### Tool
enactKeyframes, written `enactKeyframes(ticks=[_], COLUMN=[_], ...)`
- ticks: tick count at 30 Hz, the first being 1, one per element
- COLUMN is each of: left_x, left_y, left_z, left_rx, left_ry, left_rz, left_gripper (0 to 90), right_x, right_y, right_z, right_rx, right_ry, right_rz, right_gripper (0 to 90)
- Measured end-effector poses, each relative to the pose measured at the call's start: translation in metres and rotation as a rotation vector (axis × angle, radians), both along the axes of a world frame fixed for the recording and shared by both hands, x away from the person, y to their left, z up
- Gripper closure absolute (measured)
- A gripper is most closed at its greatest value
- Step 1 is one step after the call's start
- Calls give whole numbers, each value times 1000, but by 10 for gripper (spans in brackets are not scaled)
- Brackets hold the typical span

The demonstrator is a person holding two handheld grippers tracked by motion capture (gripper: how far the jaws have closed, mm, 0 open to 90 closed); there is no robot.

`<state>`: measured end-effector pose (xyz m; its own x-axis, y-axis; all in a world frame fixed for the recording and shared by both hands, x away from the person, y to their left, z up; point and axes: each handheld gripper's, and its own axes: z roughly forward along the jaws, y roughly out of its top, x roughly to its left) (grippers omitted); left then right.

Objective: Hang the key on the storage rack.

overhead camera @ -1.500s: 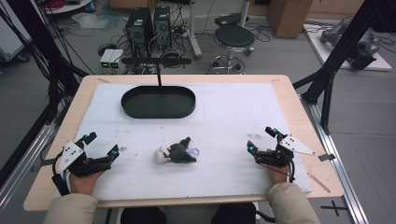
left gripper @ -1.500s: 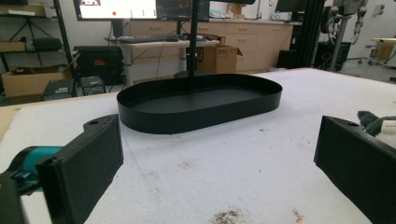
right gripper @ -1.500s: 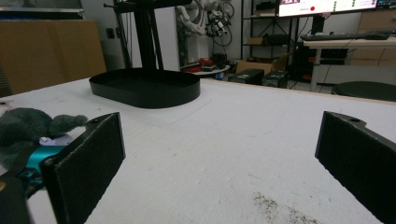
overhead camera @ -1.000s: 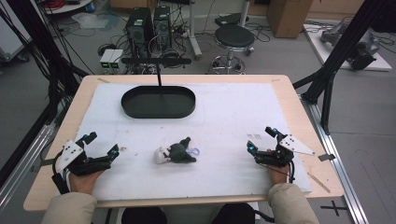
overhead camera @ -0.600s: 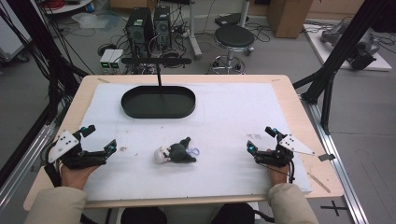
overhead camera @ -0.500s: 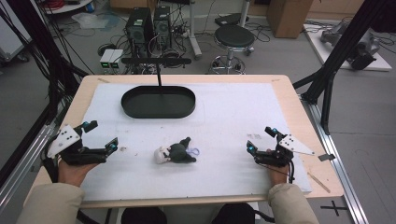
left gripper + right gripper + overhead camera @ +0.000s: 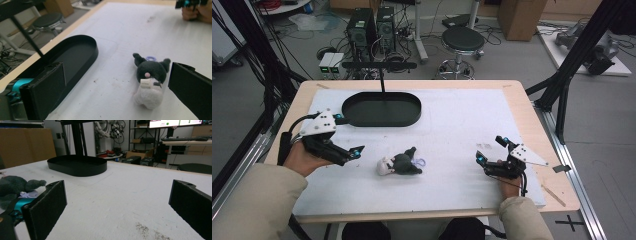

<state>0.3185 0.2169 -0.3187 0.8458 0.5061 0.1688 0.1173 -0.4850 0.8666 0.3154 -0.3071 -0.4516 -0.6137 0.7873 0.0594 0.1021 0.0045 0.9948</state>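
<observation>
- High view: fixed above the near edge of the table, facing forward and down; far enough to take in the whole white mat and the floor beyond.
- Left gripper view: mounted on the left gripper, raised over the mat, angled down and across toward the plush toy, close to it; black tray at left.
- Right gripper view: mounted on the right gripper, set low, near the mat surface, facing almost level toward the far room.
- Shared by all three: plush toy, black tray, white mat.
</observation>
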Motion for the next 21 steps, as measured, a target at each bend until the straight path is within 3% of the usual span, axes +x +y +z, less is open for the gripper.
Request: enactKeyframes(ticks=[2, 4, 5, 7, 10, 11, 12, 13, 21], left_x=[2, 7, 7, 11, 13, 16, 16, 18, 23], left_y=[-5, -15, -15, -27, -34, -41, -41, -47, -67], left_z=[1, 2, 2, -1, -3, -5, -5, -8, -21], left_rx=[22, 53, 53, 107, 134, 181, 181, 218, 283], left_ry=[8, 50, 50, 87, 108, 150, 150, 166, 213], left_rz=[-17, -51, -51, -81, -92, -100, -100, -105, -144], left_gripper=[17, 17, 17, 17, 17, 17, 17, 17, 18], right_x=[0, 0, 0, 0, 0, 0, 0, 0, 0], right_y=[0, 0, 0, 0, 0, 0, 0, 0, 0], right_z=[0, 0, 0, 0, 0, 0, 0, 0, 0], right_rx=[1, 4, 5, 4, 3, 1, 2, 3, -1], right_ry=[0, 2, 5, 2, 2, 0, 0, 1, -1], right_rz=[0, 0, -2, -1, 0, 1, 0, 1, 1], right_gripper=[6, 6, 6, 6, 6, 6, 6, 6, 6])
